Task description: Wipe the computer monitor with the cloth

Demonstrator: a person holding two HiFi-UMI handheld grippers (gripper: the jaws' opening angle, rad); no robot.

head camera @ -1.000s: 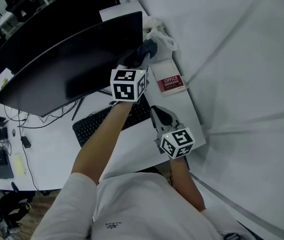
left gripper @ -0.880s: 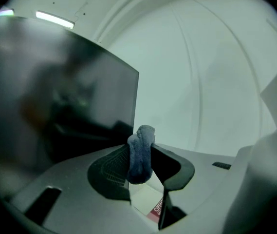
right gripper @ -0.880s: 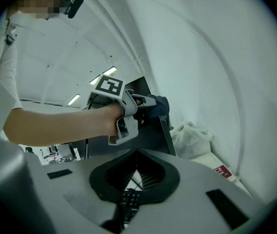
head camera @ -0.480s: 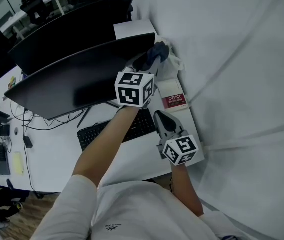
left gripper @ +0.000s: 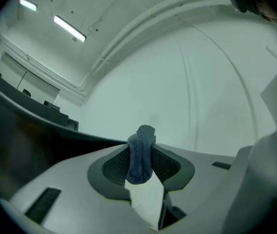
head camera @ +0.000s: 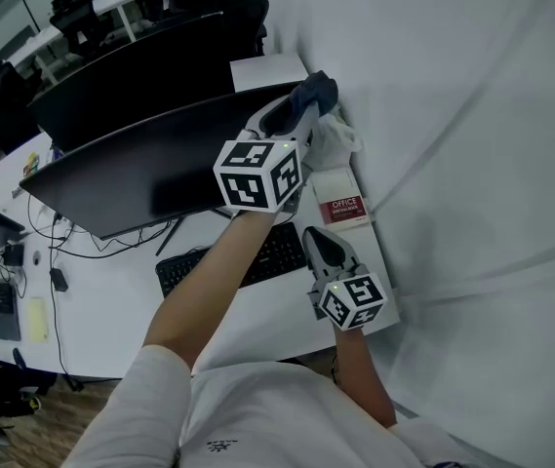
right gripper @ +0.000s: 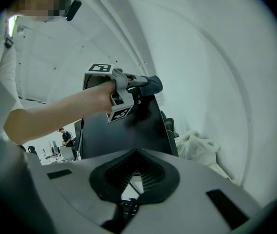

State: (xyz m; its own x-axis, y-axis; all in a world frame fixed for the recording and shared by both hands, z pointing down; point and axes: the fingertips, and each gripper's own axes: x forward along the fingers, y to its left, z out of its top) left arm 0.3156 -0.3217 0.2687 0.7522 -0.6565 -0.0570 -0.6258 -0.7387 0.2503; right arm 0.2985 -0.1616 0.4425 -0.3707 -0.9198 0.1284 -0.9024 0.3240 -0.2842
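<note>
Lower centre, nearest, the right gripper hangs over the tabletop, fingers clenched on nothing. Farther up, the left gripper fingers grasp the cloth at the monitor's upper right corner. The cloth looks soft and light, best pinched by a bunched fold

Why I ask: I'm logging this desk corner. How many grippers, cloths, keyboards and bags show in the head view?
Grippers: 2 (left gripper, right gripper)
Blue cloth: 1
Keyboard: 1
White bag: 1
Total: 5
</note>
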